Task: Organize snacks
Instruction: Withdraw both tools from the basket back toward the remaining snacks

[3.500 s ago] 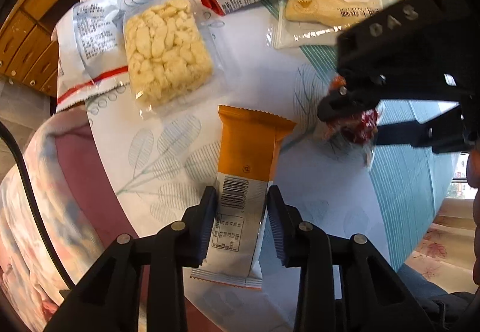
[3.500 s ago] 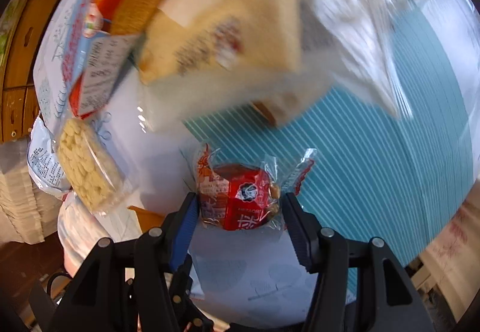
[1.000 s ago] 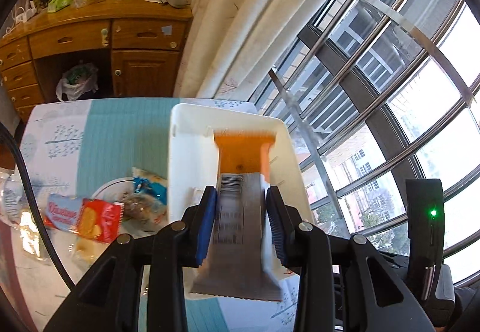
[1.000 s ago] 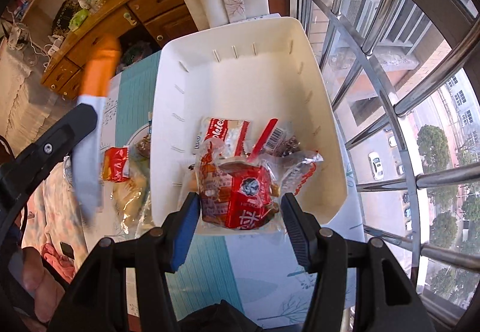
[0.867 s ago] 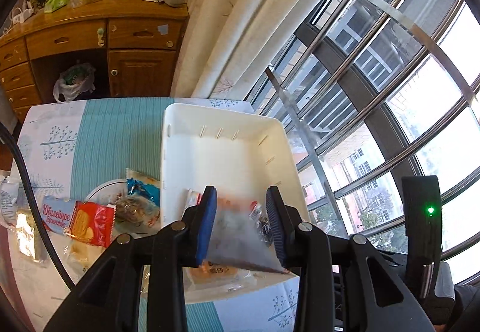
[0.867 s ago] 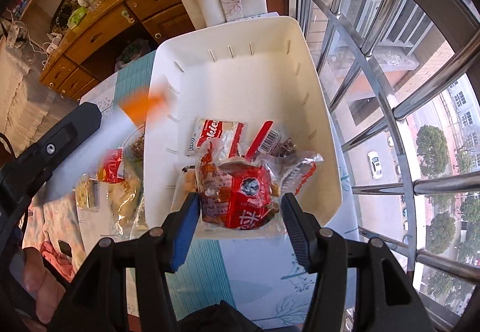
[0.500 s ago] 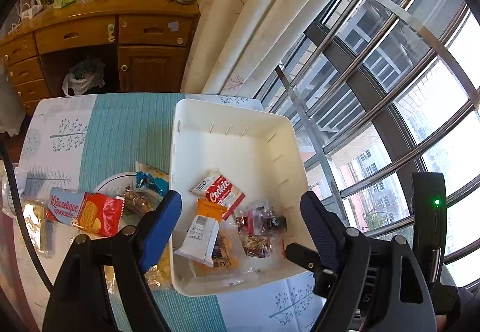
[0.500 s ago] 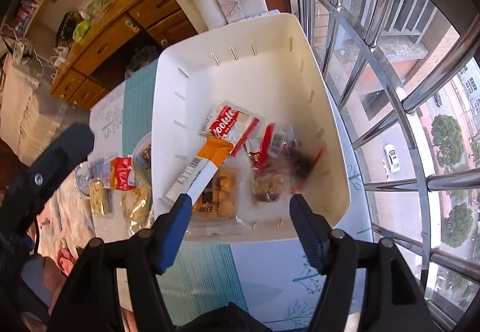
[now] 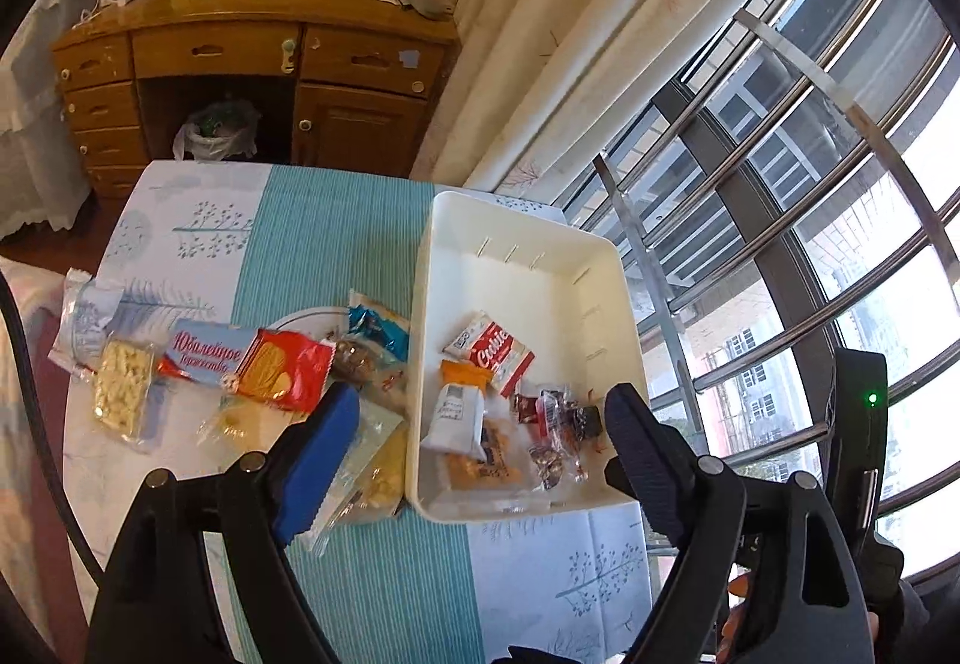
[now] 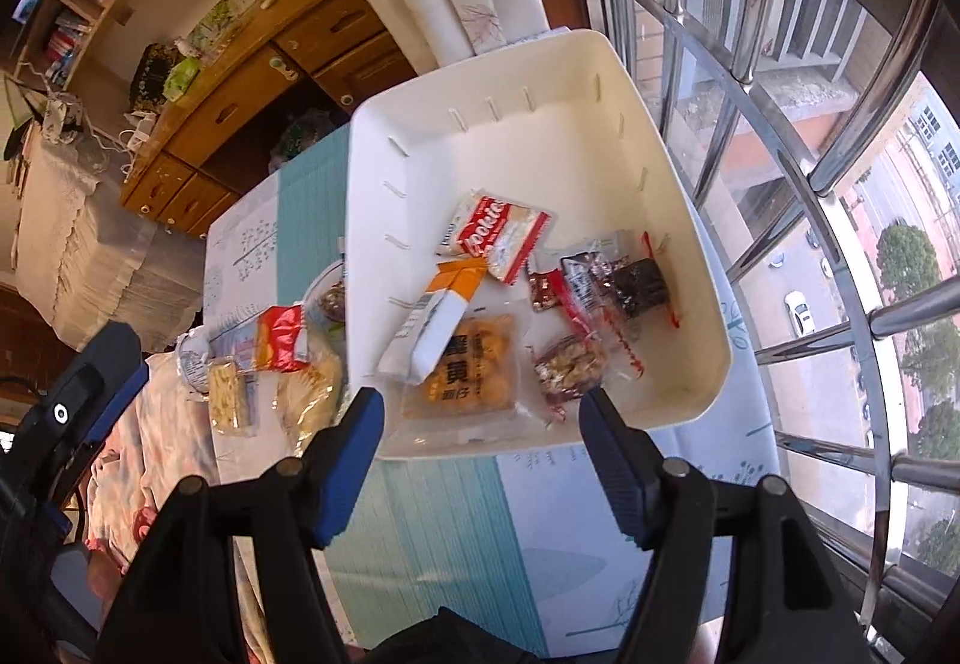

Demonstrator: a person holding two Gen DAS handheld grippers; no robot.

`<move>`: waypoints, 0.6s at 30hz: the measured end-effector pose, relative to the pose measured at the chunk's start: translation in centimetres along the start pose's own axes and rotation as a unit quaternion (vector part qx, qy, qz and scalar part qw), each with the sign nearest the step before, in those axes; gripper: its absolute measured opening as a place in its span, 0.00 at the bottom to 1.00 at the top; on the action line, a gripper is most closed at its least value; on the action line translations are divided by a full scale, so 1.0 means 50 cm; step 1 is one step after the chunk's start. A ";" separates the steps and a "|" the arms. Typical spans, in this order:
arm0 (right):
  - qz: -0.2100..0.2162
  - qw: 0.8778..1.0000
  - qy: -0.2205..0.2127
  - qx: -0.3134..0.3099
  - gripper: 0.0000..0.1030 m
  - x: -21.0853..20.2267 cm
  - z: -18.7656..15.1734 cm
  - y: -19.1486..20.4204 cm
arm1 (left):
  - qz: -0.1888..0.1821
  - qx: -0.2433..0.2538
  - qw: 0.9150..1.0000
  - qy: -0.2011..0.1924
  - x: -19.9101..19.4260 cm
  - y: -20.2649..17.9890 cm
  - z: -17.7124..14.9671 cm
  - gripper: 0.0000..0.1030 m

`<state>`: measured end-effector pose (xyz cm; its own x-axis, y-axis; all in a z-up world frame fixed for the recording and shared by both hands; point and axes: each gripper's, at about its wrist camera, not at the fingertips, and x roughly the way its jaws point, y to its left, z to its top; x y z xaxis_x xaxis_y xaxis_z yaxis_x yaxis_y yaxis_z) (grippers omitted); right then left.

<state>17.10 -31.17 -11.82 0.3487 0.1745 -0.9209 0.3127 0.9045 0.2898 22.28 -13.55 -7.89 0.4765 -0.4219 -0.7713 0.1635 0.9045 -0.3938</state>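
Jaws of the left gripper (image 9: 480, 424) stand wide at the bottom of the left wrist view, having just been opening, with nothing between the pads; the near corner of the white bin (image 9: 420, 304) and its wrappers only show through the gap from well below. The right gripper (image 10: 477, 427) at the bottom of its own view is likewise spread and empty, its jaws having just opened a little further. Above and between both pairs sits the bin, in which an orange-and-white bar (image 9: 459, 409) leans on a clear pack of yellow pastries (image 10: 474, 370), largely covering it in the left view. A red cookie packet (image 10: 498, 232) lies toward the bin's middle, and at the right a red-wrapped sweet (image 10: 579, 304) tangles with dark pieces whose outlines are hard to separate through crinkled film. Left of the bin, on the teal-striped tablecloth (image 9: 324, 244), snacks wait outside: a red-and-blue biscuit pack (image 9: 252, 361), a clear bag of pale puffed pieces (image 9: 123, 391), and a blue wrapper (image 9: 378, 325) resting on a plate that is mostly hidden. The left blue pad (image 9: 318, 451) cuts off a clear bag (image 9: 372, 475) beside the bin wall. At the lower right edge of the left view, part of a hand (image 9: 738, 604) shows behind the gripper body.
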 end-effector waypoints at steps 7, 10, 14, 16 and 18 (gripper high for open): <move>0.011 1.000 -0.016 -0.002 0.66 -0.009 -0.054 0.052 | 0.004 -0.014 1.000 0.017 -0.061 0.075 -0.055 0.82; 0.015 1.000 -0.018 -0.002 0.66 -0.005 -0.079 0.075 | 0.015 -0.012 0.999 0.030 -0.083 0.112 -0.073 0.82; 0.021 1.000 -0.023 0.003 0.66 0.003 -0.112 0.110 | 0.021 -0.015 0.999 0.044 -0.117 0.166 -0.091 0.82; 0.024 0.999 -0.025 0.011 0.66 0.009 -0.126 0.126 | 0.025 -0.016 0.998 0.054 -0.133 0.190 -0.099 0.82; 0.031 0.999 -0.026 0.025 0.66 0.017 -0.142 0.141 | 0.027 -0.013 0.998 0.061 -0.150 0.216 -0.103 0.82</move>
<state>13.34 -21.88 -12.38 0.4138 0.2083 -0.8862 0.3321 0.8718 0.3601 16.01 -0.95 -8.94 0.3745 -0.3778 -0.8468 0.1167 0.9252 -0.3611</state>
